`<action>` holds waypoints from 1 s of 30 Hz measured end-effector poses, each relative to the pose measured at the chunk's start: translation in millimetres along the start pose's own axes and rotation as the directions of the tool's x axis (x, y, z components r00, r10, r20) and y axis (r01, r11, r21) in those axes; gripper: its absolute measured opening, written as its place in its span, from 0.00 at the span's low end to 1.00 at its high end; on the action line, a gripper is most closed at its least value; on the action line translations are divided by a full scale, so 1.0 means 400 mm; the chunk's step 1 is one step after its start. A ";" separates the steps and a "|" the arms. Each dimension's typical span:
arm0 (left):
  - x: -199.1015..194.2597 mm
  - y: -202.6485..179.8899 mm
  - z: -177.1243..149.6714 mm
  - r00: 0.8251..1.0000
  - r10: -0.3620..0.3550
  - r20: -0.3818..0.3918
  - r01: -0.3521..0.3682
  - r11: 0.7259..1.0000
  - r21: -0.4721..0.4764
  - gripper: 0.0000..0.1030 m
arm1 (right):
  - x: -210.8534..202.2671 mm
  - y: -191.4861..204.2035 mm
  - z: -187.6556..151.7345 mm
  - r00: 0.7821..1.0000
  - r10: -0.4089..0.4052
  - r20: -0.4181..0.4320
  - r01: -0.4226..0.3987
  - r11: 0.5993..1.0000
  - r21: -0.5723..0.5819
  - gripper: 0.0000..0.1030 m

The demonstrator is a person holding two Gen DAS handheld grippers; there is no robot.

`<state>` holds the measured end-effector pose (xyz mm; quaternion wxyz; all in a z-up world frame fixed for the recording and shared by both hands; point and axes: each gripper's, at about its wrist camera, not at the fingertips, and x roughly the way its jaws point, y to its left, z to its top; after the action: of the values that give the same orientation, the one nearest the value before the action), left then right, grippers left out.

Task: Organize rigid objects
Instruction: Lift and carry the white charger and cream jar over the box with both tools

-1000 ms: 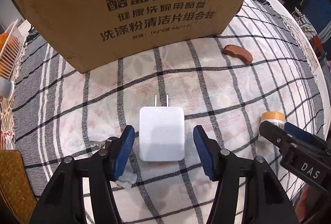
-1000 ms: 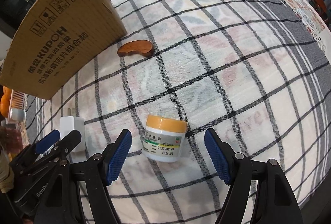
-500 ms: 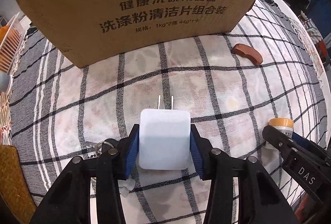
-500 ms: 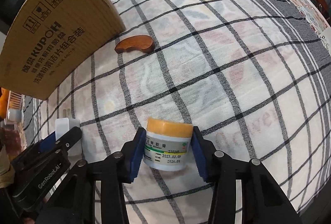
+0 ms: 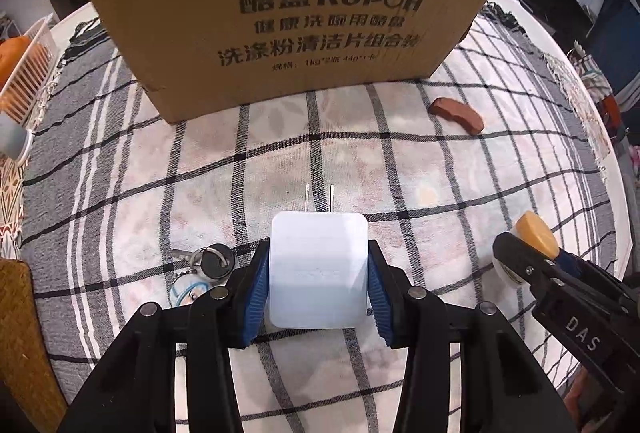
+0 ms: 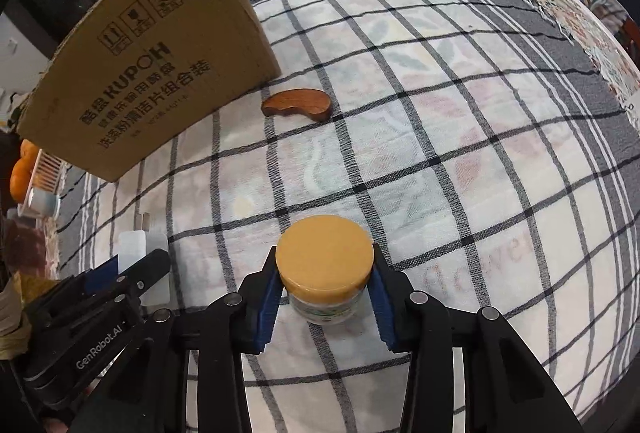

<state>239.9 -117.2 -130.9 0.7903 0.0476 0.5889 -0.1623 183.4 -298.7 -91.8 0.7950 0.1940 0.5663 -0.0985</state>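
Note:
My left gripper [image 5: 318, 269] is shut on a white plug adapter [image 5: 318, 269], prongs pointing away, held a little above the checked cloth. My right gripper [image 6: 325, 279] is shut on a small white jar with an orange lid [image 6: 325, 261], lifted off the cloth; the jar also shows in the left wrist view [image 5: 534, 239]. A brown cardboard box [image 5: 288, 5] stands at the back of the table, also in the right wrist view [image 6: 148, 73]. A curved brown wooden piece [image 5: 456, 113] lies right of the box, and shows in the right wrist view [image 6: 298, 105].
A key ring with a charm [image 5: 200, 269] lies on the cloth by my left gripper. A white rack with oranges [image 6: 30, 169] and a small cup [image 6: 42, 203] sit at the far left. A woven mat [image 5: 24, 333] lies at the left edge.
Both grippers closed, the left on the adapter and the right on the jar, then lifted them. The key ring under the left gripper came into view.

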 end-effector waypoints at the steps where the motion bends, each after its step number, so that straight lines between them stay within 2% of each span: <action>1: -0.004 -0.002 0.001 1.000 0.000 0.006 0.000 1.000 -0.001 0.43 | -0.002 0.001 -0.001 1.000 0.004 0.001 -0.004 1.000 -0.001 0.40; 16: -0.095 -0.006 0.003 0.994 -0.008 0.107 0.009 1.000 -0.010 0.43 | -0.074 0.023 0.002 0.995 0.059 0.075 -0.055 0.997 -0.054 0.40; 21: -0.140 0.000 0.007 0.987 0.009 0.158 -0.008 1.000 -0.007 0.43 | -0.106 0.040 0.010 0.990 0.090 0.105 -0.081 0.993 -0.083 0.40; 30: -0.216 0.005 0.018 0.973 -0.006 0.232 0.006 1.000 -0.003 0.43 | -0.169 0.066 0.023 0.975 0.142 0.173 -0.120 0.984 -0.131 0.40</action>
<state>225.2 -100.1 -47.1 0.8534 0.0252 0.4927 -0.1682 178.4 -283.0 -20.7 0.8583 0.1732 0.4822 -0.0287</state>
